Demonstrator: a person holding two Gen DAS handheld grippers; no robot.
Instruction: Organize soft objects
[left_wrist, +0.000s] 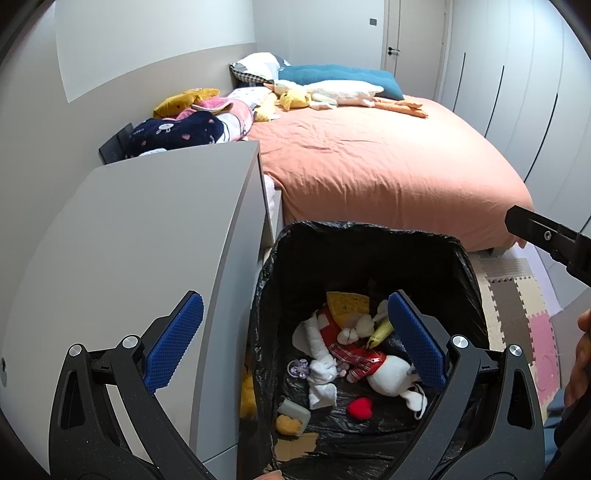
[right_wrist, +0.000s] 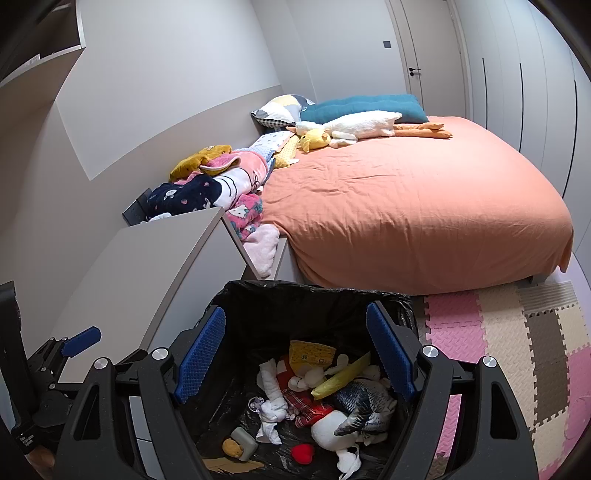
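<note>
A bin with a black liner (left_wrist: 369, 230) (right_wrist: 314, 287) stands on the floor below both grippers. In it lie a white plush in red plaid (left_wrist: 388, 373) (right_wrist: 327, 424), a red heart (left_wrist: 360, 408) (right_wrist: 303, 453), a grey striped fish plush (right_wrist: 365, 406) and other small soft items. My left gripper (left_wrist: 295, 339) hangs open over the bin, nothing between its blue pads. My right gripper (right_wrist: 295, 358) is likewise open and empty above it. On the bed lie a white goose plush (left_wrist: 343, 92) (right_wrist: 362, 125), a yellow duck plush (left_wrist: 293, 99) (right_wrist: 314, 140) and piled blankets (left_wrist: 192, 129) (right_wrist: 221, 177).
A grey cabinet (left_wrist: 147, 240) (right_wrist: 155, 258) stands left of the bin, against the orange bed (left_wrist: 388, 166) (right_wrist: 424, 214). Pink and beige foam mats (right_wrist: 498, 350) cover the floor to the right. Wardrobe doors (right_wrist: 517, 74) line the far right. A person's hand (left_wrist: 580, 362) shows at the right edge.
</note>
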